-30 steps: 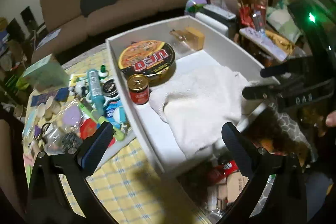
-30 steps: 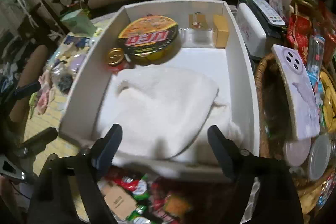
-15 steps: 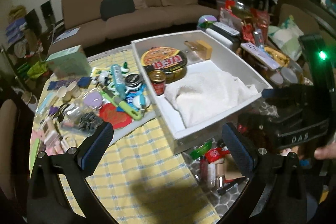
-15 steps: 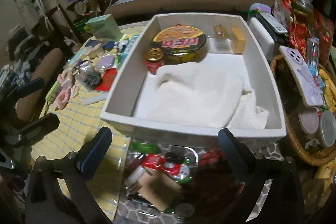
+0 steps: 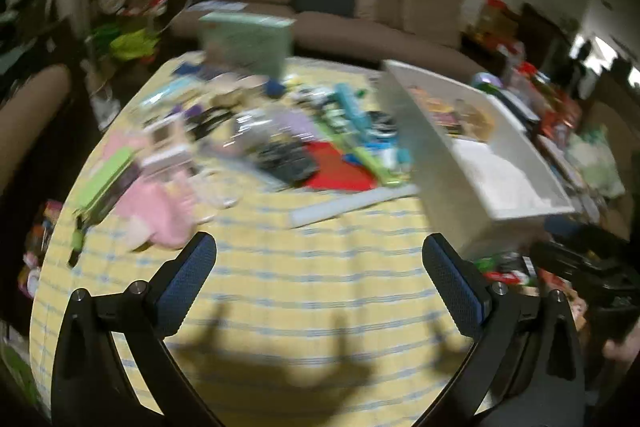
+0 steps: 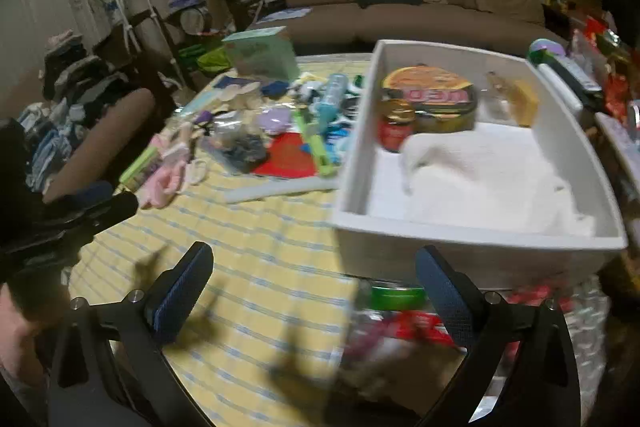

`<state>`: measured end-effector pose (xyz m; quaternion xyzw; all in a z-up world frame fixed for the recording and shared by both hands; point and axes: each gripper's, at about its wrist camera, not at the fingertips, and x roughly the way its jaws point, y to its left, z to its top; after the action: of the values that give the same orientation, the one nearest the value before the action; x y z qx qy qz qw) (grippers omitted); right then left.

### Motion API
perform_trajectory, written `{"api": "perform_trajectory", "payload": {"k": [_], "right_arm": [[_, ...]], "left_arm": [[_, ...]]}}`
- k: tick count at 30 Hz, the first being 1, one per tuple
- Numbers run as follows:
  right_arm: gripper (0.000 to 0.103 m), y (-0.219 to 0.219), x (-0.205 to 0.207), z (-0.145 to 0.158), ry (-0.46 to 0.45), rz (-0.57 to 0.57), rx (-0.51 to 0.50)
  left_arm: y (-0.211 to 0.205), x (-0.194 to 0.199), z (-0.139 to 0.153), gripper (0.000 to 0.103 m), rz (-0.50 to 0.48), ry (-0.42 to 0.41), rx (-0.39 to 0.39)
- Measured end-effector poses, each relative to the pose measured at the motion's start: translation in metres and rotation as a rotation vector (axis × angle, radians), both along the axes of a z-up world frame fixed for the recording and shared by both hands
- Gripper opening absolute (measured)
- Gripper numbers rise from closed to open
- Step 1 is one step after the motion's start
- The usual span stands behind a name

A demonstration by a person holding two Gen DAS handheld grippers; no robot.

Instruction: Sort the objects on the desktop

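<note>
Noodle bowl (image 6: 430, 97) in white bin (image 6: 472, 245), lid reads "UFO", inverted.

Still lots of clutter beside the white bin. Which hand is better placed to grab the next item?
Probably left. The left gripper faces the clutter head-on over the cloth, jaws open and empty; the right gripper points more at the white bin.
</note>
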<state>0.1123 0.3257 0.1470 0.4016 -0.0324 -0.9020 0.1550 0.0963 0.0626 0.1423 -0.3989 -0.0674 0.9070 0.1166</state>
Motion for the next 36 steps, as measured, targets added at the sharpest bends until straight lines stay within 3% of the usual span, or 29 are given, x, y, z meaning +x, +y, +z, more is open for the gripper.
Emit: {"api": "perform_trajectory", "payload": {"k": [10, 17, 23, 25, 29, 36], "right_arm": [[0.102, -0.066, -0.026, -0.038, 0.002, 0.039, -0.080], [0.102, -0.094, -0.048, -0.062, -0.039, 0.058, -0.099], [0.102, -0.114, -0.051, -0.084, -0.051, 0.097, -0.067], [0.102, -0.120, -0.051, -0.093, -0.064, 0.107, -0.069], [0.102, -0.129, -0.047, -0.105, -0.068, 0.136, -0.039], [0.102, -0.133, -0.045, -0.119, -0.028, 0.155, -0.014]], "left_arm": [[-0.120, -0.031, -0.029, 0.103, 0.214, -0.023, 0.060], [-0.173, -0.059, -0.035, 0.103, 0.310, -0.011, 0.084], [-0.232, -0.069, -0.061, 0.103, 0.450, -0.077, 0.152], [-0.237, -0.075, -0.064, 0.103, 0.435, -0.073, 0.160], [-0.230, -0.096, -0.065, 0.103, 0.345, -0.068, 0.028], [-0.220, -0.108, -0.075, 0.103, 0.200, -0.065, 0.029]]}}
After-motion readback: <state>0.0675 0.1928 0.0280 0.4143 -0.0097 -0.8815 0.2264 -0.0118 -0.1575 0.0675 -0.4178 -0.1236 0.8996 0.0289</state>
